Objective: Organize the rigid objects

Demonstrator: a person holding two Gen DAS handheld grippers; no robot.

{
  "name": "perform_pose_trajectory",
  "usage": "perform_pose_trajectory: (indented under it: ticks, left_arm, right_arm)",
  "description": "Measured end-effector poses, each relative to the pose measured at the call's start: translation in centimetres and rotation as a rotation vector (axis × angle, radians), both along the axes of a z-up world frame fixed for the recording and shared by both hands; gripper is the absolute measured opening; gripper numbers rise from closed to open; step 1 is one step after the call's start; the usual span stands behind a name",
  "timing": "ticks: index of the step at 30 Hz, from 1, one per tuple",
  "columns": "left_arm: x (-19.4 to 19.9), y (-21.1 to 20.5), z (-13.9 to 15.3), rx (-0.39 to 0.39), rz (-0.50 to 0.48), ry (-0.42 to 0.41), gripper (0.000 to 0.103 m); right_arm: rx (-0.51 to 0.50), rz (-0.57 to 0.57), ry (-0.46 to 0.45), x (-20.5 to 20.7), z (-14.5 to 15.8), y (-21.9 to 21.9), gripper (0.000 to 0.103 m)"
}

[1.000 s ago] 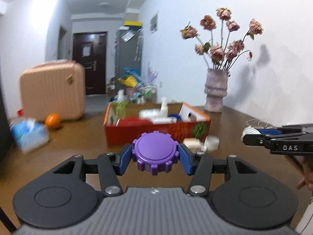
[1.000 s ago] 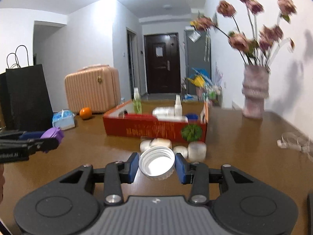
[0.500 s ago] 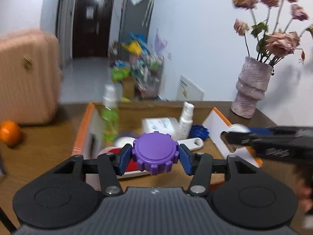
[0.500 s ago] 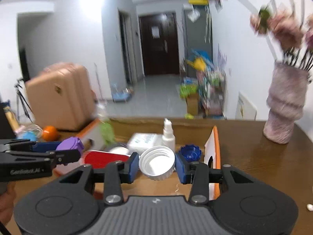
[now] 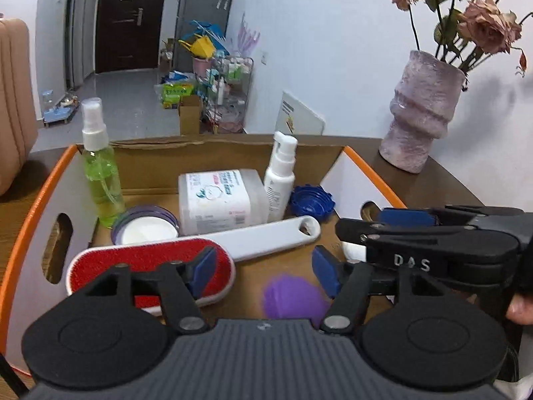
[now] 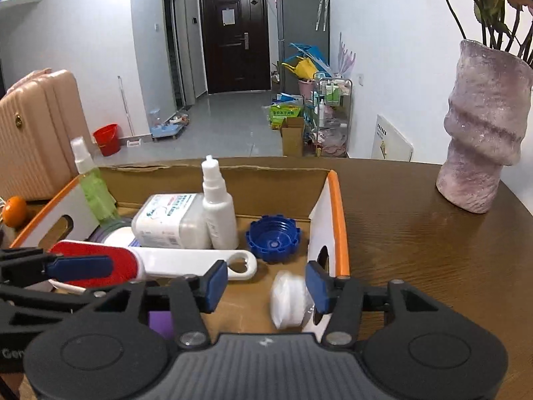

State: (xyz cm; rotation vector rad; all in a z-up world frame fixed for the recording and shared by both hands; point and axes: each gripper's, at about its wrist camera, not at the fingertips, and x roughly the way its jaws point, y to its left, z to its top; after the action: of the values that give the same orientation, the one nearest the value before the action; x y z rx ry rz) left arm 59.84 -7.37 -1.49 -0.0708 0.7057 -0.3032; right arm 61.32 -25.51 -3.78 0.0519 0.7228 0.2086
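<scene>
Left gripper (image 5: 265, 268) jaws just opened; blurred purple cap (image 5: 293, 296) loose below them. Right gripper (image 6: 266, 281) jaws likewise spread, white cap (image 6: 287, 300) free at 5 o'clock inside the box (image 6: 339, 213).

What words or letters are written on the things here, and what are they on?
"DAS": on the right gripper, seen from the left wrist.
"Gen": cut off by the picture edge, on the left gripper.
White tub label: too small to read.
White pump bottle: print too blurred.
Wall sign: unreadable.
</scene>
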Motion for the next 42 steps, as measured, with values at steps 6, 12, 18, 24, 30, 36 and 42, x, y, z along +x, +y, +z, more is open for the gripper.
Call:
perform_pose_trajectory:
  ticks: [6,12,18,24,30,36,42]
  left_arm:
    - [0.0,0.7,0.5,0.0,0.042,-0.012,0.068]
    - [-1.9,0.7,2.5,0.061,0.058,-0.098,0.078]
    - [-10.3,4.0,5.9,0.128,0.067,-0.244,0.082]
    - [-21.9,7.4,7.5,0.212,0.106,-0.32,0.09]
    - [-34.0,9.1,6.8,0.203,0.157,-0.382,0.099]
    - [-44.1,8.9,4.7,0.262,0.212,-0.436,0.102]
    - [-48.5,7.9,2.1,0.238,0.141,-0.366,0.102]
  right_arm:
    - [-0.031,-0.009,-0.058,-0.7,1.4,0.5,0.056]
    - [-0.007,-0.002,-0.163,-3.4,4.7,0.0,0.063]
    - [-0.027,0.019,-0.255,-11.2,6.9,-0.6,0.066]
    - [-0.066,0.061,-0.322,-22.9,8.5,-0.7,0.079]
    - [-0.042,0.061,-0.359,-34.7,7.0,-0.4,0.084]
    - [-0.075,0.05,-0.349,-44.5,3.4,0.9,0.086]
    - [-0.043,0.049,-0.252,-47.8,-0.2,0.7,0.086]
